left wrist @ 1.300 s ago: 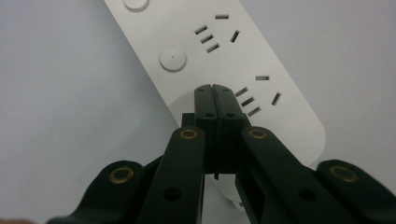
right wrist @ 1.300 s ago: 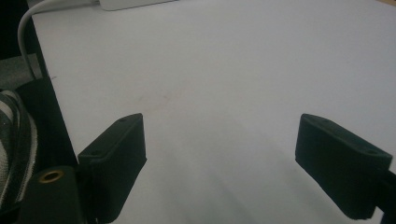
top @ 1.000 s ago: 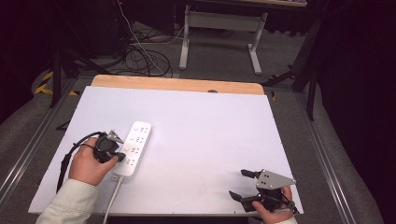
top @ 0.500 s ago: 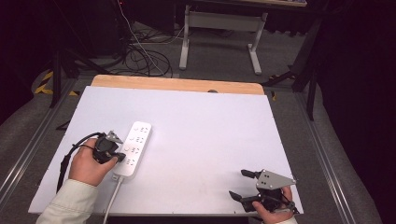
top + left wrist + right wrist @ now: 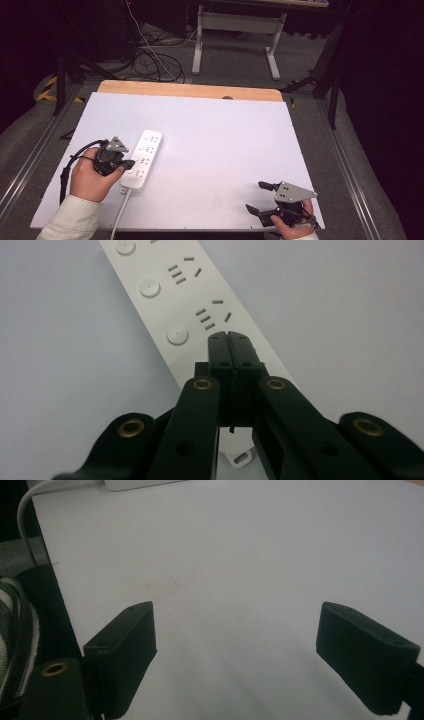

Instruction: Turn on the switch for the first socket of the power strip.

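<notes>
Power strip (image 5: 142,160): white, long, flat, with rows of slotted sockets and round buttons, white cord at 6 o'clock; lies on white table (image 5: 215,130) toward 8 o'clock. Left tongs (image 5: 131,164) clenched, empty, tips on its top face. Right tongs (image 5: 261,198) released, empty, at 5 o'clock.

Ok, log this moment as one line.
left gripper: shut, tips over power strip | right gripper: open, nothing between fingers | table: strip only

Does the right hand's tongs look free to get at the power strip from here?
Probably yes: bare table lies between the open right tongs and the power strip, though the left tongs sit shut over its near half.
</notes>
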A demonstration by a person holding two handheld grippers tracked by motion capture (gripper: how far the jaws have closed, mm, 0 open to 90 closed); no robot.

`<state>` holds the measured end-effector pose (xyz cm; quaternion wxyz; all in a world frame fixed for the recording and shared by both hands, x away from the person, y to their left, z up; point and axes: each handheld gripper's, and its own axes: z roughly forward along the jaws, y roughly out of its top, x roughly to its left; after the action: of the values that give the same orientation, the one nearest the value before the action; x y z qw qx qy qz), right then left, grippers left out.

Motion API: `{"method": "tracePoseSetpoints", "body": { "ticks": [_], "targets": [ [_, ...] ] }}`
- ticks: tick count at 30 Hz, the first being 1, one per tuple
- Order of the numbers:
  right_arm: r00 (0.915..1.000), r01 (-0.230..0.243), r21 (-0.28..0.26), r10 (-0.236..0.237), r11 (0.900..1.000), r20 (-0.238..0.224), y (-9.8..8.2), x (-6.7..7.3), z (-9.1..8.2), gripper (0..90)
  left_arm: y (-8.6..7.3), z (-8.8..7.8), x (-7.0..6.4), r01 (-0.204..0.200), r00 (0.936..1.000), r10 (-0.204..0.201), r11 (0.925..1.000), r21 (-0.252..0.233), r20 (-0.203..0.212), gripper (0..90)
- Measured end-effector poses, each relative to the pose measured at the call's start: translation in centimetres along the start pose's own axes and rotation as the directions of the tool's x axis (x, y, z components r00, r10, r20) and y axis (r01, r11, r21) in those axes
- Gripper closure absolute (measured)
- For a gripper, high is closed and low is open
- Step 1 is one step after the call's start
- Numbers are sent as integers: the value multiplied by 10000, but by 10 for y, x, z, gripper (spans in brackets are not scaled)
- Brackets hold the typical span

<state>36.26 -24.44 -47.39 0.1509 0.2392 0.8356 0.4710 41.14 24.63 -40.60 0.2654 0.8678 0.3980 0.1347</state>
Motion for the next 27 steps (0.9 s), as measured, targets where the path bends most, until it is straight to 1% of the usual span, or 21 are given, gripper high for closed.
{"method": "tracePoseSetpoints", "body": {
  "ticks": [5,9,10,12,14,20,21,22,24,25,27],
  "targets": [
    [10000,-25,22,25,10000,-25,0,0,1,166,4,-12,-5,-254,9997,253,9995,-208,-32,900],
    [10000,-2,24,2,10000,-53,1,-2,3,166,5,-19,-9,-303,9995,301,9988,-395,-54,900],
    [10000,-4,20,4,10000,-77,1,-2,3,166,4,-21,-10,-285,9996,286,9984,-485,9,900],
    [9999,32,19,-32,10000,-110,2,-3,4,166,4,-22,-10,-207,9998,209,9983,-550,13,900],
    [9999,54,35,-54,10000,-116,3,-3,5,166,3,-23,-11,-215,9998,217,9981,-578,24,900],
    [9999,62,4,-62,10000,-124,3,-3,5,166,5,-27,-15,-330,9994,334,9966,-748,40,897],
    [9999,59,2,-59,10000,-121,3,-3,4,166,5,-28,-15,-325,9995,328,9959,-846,12,835],
    [9999,59,2,-59,10000,-121,3,-3,4,166,5,-28,-15,-325,9995,328,9959,-846,12,788],
    [9999,56,5,-56,10000,-138,3,-3,5,166,5,-30,-16,-331,9994,343,9942,-1020,102,742],
    [9999,60,17,-60,10000,-139,3,-3,5,166,5,-30,-16,-331,9994,343,9942,-1020,102,708],
    [9999,74,10,-74,10000,-140,3,-3,5,166,5,-32,-18,-353,9994,350,9911,-1287,-40,627]
  ]
}}
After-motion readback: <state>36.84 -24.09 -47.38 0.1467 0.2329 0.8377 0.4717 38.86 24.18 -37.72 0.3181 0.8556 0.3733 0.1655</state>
